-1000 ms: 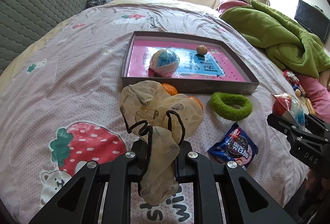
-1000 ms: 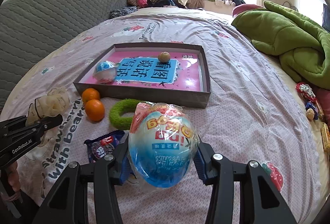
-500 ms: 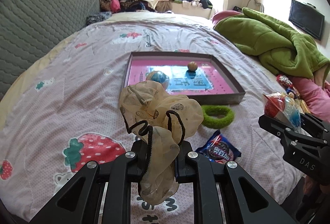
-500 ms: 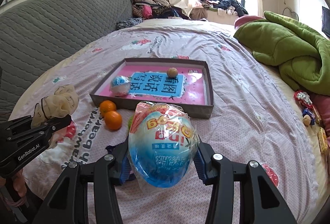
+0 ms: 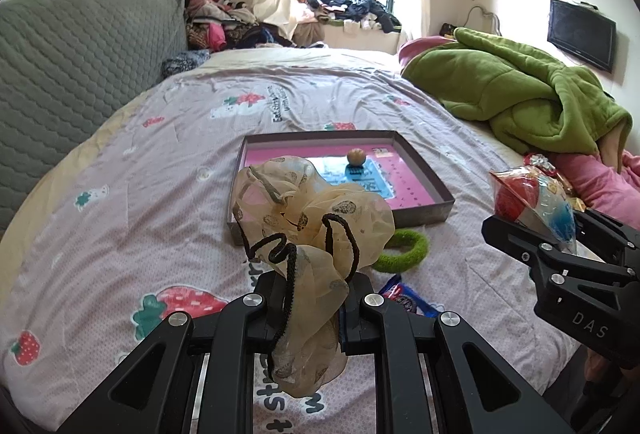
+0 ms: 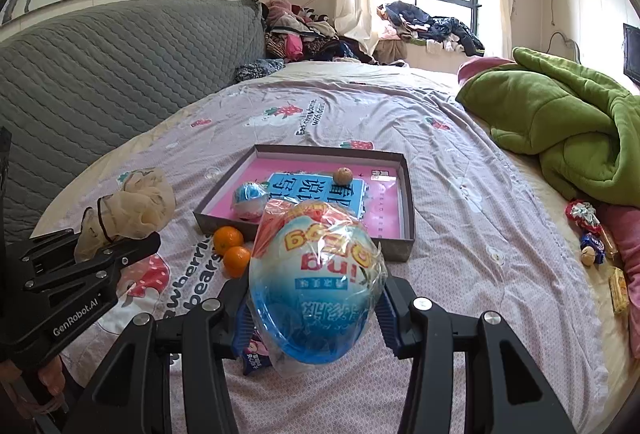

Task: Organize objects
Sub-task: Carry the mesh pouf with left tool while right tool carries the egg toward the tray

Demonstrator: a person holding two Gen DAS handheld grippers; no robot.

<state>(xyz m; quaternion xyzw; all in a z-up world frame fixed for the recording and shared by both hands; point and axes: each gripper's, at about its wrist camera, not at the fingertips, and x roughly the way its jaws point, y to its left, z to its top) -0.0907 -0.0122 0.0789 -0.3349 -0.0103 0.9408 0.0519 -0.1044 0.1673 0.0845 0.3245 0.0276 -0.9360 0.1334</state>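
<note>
Scrunchie (image 5: 308, 218) and egg (image 6: 316, 282) are both off the bed (image 5: 168, 194) now, each carried in a gripper. We hold the left gripper (image 5: 310, 298) pressed together on the beige scrunchie's fabric and black cord. We hold the right gripper (image 6: 314, 310) part spread, its blue pads pinching the wrapped blue-and-white egg on both sides.

Change over the last second: both grippers have risen and drawn back from the box (image 6: 404, 202). The box looked large and close a second ago; it now sits smaller and further ahead in both views, and more of the room shows above it. Neither grip has shifted.

Layout relative to the box:
- Inside it: a smaller wrapped ball (image 6: 250, 200) at the near left, a brown ball (image 6: 343, 176) near the far side.
- Just in front of its near wall: two oranges (image 6: 232, 248) and a green ring (image 5: 404, 248).
- Nearer to us than the ring: a blue snack packet (image 5: 404, 300).

We judge that both picks are complete and that the lift gives clearance over the near wall. The carry to the box comes next. Other items on the bed are not yet sorted.
</note>
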